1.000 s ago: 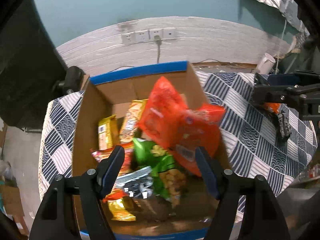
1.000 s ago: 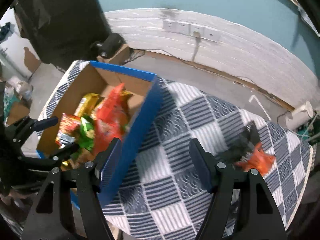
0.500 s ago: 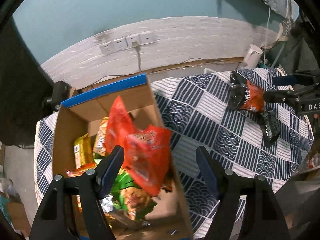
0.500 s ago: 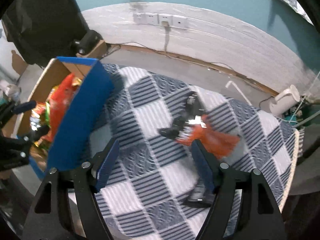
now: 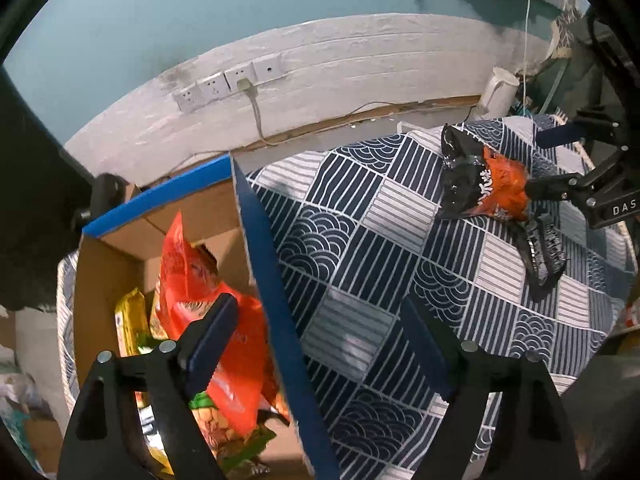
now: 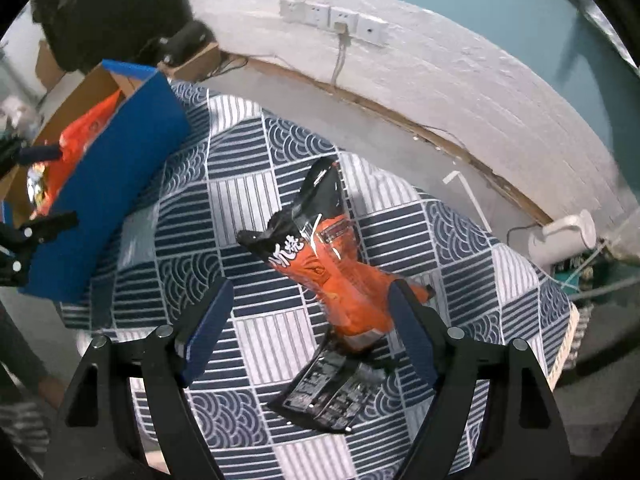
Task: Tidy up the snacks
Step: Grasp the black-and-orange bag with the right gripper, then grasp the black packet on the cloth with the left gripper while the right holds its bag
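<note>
A blue-edged cardboard box (image 5: 276,304) on the left holds several snack bags, with a red bag (image 5: 200,280) on top. It also shows in the right wrist view (image 6: 108,188). An orange-and-black snack bag (image 6: 320,256) lies on the checked cloth, partly over a flat black packet (image 6: 324,392). Both show in the left wrist view, the bag (image 5: 484,184) and the packet (image 5: 544,248). My right gripper (image 6: 308,328) is open and empty, low over the orange bag's near end. My left gripper (image 5: 316,344) is open and empty, straddling the box's right wall.
A blue-and-white checked cloth (image 6: 248,200) covers the table (image 5: 360,216), whose edges fall away near and right. A white brick wall with sockets (image 6: 336,20) stands behind. A white kettle-like object (image 6: 560,240) sits on the floor beyond the table.
Both grippers have swung right. The left one moved from over the box toward its right wall. The right one moved from the box side to over the orange bag.
</note>
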`<move>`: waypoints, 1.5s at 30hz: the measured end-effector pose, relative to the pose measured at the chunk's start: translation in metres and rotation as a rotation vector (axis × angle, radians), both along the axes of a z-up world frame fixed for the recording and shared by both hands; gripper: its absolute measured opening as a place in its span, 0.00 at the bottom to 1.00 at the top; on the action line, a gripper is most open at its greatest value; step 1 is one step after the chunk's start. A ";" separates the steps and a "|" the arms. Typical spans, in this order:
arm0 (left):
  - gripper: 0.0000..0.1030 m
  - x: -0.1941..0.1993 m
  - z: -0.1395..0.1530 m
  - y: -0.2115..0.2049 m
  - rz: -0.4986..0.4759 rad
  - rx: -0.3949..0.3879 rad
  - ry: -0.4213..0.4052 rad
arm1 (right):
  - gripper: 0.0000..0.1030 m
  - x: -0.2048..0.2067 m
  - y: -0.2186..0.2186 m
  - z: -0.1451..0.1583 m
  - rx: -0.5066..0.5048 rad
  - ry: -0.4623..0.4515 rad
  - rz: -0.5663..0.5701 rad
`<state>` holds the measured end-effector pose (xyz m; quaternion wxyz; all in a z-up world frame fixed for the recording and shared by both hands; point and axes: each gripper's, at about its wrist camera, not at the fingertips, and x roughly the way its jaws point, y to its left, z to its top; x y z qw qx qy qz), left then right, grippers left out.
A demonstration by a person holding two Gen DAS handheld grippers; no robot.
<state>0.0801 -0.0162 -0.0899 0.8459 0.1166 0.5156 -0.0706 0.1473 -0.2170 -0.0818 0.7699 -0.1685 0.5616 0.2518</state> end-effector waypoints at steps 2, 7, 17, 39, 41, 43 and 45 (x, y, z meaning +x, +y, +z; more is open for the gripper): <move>0.81 0.003 0.001 -0.006 -0.011 0.015 -0.012 | 0.77 0.004 0.001 -0.008 -0.012 0.000 0.031; 0.81 0.012 0.006 -0.016 -0.025 0.001 -0.033 | 0.77 0.015 0.002 -0.026 -0.045 0.009 0.074; 0.81 0.036 -0.017 -0.037 -0.044 -0.007 0.009 | 0.77 0.024 0.011 -0.069 -0.131 0.040 0.186; 0.81 0.044 -0.037 -0.068 -0.073 -0.011 0.057 | 0.34 0.038 -0.044 -0.073 -0.044 -0.010 -0.069; 0.81 0.043 -0.038 -0.069 -0.070 -0.011 0.060 | 0.34 0.038 -0.051 -0.069 -0.044 -0.021 -0.083; 0.81 0.041 -0.037 -0.073 -0.065 -0.017 0.067 | 0.34 0.035 -0.060 -0.062 -0.041 -0.039 -0.106; 0.81 0.038 -0.038 -0.076 -0.060 -0.028 0.075 | 0.34 0.033 -0.070 -0.054 -0.048 -0.070 -0.138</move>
